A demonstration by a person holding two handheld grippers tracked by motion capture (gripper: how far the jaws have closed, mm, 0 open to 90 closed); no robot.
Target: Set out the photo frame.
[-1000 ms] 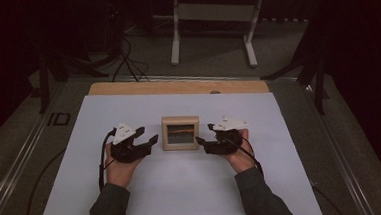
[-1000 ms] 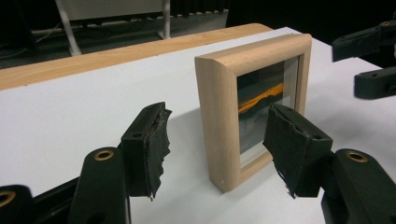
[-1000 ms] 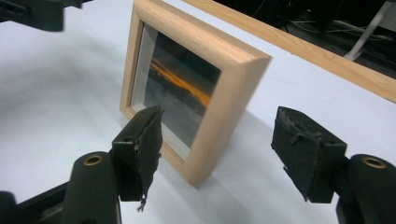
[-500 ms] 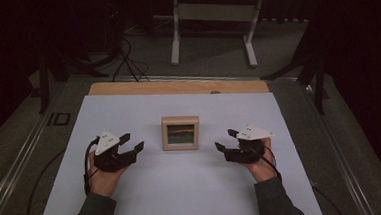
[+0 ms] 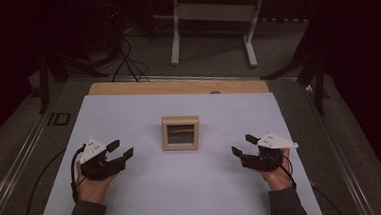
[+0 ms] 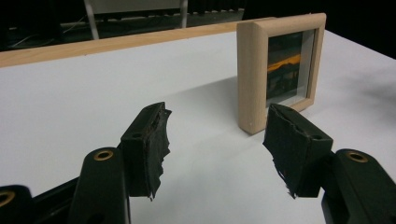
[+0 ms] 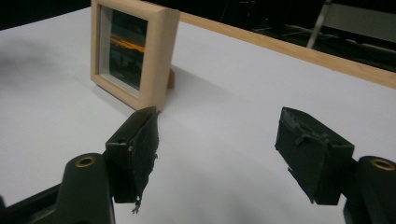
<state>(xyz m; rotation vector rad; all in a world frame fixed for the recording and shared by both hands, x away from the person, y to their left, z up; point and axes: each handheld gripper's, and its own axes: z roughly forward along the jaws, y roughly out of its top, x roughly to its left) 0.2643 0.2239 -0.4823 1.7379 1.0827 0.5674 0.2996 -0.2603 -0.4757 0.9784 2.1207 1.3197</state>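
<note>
Two grippers are resting on the white table (image 5: 134,201), one to each side of the small picture frame (image 5: 180,132), both well apart from it. The left gripper (image 5: 120,149) is lying with its jaws spread wide and nothing between them; the right gripper (image 5: 244,145) is likewise gaping and empty.

The frame is standing upright near the middle of the table, leaning slightly back on a rear prop (a corner of it is peeking out behind the frame (image 7: 135,51) in the right gripper view).

Handling, as I judge it: light, stiff, boxy. The pale wood surround is looking smooth with rounded edges, so it may be a little slippery under the pads. The glazed front (image 6: 287,70), reflecting faintly over a dark print with an orange band, is the fragile part and is worth keeping off. The two vertical side rails are offering the best hold, pinched flat across the wood, gently enough not to tip it backward.

The jaw pads (image 6: 154,140) are looking like black foam, ragged and torn at the edges. A bare wooden strip (image 5: 177,86) is running along the table's far edge.
</note>
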